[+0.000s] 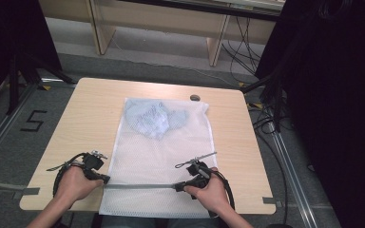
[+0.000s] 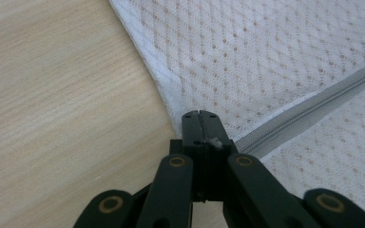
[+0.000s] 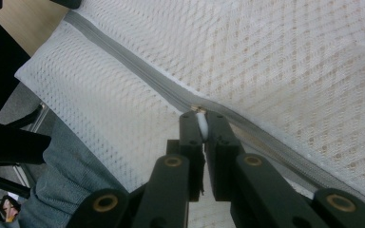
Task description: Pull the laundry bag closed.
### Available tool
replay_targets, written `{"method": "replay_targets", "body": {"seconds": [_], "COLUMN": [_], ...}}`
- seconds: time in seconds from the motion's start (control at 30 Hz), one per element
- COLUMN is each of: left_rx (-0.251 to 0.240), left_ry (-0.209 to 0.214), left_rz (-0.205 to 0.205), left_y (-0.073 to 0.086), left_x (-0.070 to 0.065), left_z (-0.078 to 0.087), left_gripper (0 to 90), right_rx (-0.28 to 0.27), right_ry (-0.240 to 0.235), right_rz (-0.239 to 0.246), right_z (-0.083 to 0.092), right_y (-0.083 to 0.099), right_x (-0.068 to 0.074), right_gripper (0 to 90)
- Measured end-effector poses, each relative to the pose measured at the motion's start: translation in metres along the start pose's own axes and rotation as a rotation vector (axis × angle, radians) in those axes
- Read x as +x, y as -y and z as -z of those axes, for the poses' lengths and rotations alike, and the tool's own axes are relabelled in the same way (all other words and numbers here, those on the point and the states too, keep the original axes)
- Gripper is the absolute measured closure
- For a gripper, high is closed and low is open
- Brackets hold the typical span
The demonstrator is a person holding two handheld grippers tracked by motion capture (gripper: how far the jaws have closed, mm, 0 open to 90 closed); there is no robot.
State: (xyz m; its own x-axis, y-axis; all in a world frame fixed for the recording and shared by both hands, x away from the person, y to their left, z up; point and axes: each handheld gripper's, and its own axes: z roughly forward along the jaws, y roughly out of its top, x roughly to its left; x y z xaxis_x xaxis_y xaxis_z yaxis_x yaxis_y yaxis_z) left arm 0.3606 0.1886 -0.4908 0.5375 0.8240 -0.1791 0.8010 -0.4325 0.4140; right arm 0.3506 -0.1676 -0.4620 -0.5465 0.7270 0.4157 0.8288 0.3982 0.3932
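A white mesh laundry bag (image 1: pixel 159 156) lies flat on the wooden table (image 1: pixel 90 123), its near end hanging over the front edge. A light blue garment (image 1: pixel 154 118) sits inside at the far end. A grey zipper (image 1: pixel 140 186) runs across the bag near the front. My left gripper (image 1: pixel 105 180) is shut on the bag's left edge at the zipper's end (image 2: pixel 247 142). My right gripper (image 1: pixel 178 186) is shut on the white zipper pull (image 3: pixel 201 124), partway along the zipper (image 3: pixel 138 71).
A small dark round object (image 1: pixel 195 98) lies at the table's far edge. Wooden furniture legs (image 1: pixel 216 45) and cables (image 1: pixel 266 118) stand beyond and to the right of the table. Black stands (image 1: pixel 19 71) are at the left. The person's trouser leg (image 3: pixel 66 185) is below the bag.
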Motion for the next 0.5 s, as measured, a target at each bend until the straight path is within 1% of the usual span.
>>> {"method": "replay_targets", "body": {"seconds": [0.07, 0.1, 0.13, 0.23, 0.27, 0.3, 0.37, 0.43, 0.5], "left_rx": [0.0, 0.001, -0.001, 0.0, 0.0, 0.0, 0.005, 0.0, 0.003], "left_ry": [0.0, 0.0, 0.0, 0.0, -0.001, -0.001, 0.0, 0.0, 0.002], "left_rz": [0.0, -0.001, 0.0, -0.001, -0.001, -0.001, -0.001, 0.005, 0.0], "left_y": [0.0, 0.0, 0.0001, 0.0, 0.0, 0.0, -0.0002, -0.0001, -0.0001], "left_x": [-0.0001, 0.0, -0.0001, -0.0001, -0.0001, -0.0001, 0.0001, 0.0, 0.0003], "left_z": [0.0, 0.0001, 0.0, 0.0, 0.0, 0.0, 0.0003, -0.0002, 0.0], "left_gripper": [90.0, 90.0, 90.0, 90.0, 90.0, 90.0, 90.0, 90.0, 90.0], "right_rx": [-0.001, -0.014, -0.014, -0.017, -0.005, -0.005, -0.001, -0.003, -0.01], "right_ry": [0.001, 0.003, 0.002, -0.002, 0.003, 0.003, 0.0, 0.002, 0.001], "right_rz": [0.0, 0.011, 0.009, 0.025, 0.001, 0.001, -0.015, -0.013, 0.003], "right_z": [0.0, -0.0004, -0.0004, -0.0004, 0.0008, 0.0008, 0.0017, 0.0017, 0.0012], "right_y": [0.0002, 0.0004, 0.0005, 0.0004, 0.0007, 0.0007, 0.001, 0.0011, 0.0014], "right_x": [-0.0003, -0.0013, -0.0011, -0.0025, -0.0021, -0.0021, -0.0018, -0.002, -0.0032], "right_gripper": [87.1, 87.1, 87.1, 87.1, 87.1, 87.1, 87.1, 87.1, 87.1]}}
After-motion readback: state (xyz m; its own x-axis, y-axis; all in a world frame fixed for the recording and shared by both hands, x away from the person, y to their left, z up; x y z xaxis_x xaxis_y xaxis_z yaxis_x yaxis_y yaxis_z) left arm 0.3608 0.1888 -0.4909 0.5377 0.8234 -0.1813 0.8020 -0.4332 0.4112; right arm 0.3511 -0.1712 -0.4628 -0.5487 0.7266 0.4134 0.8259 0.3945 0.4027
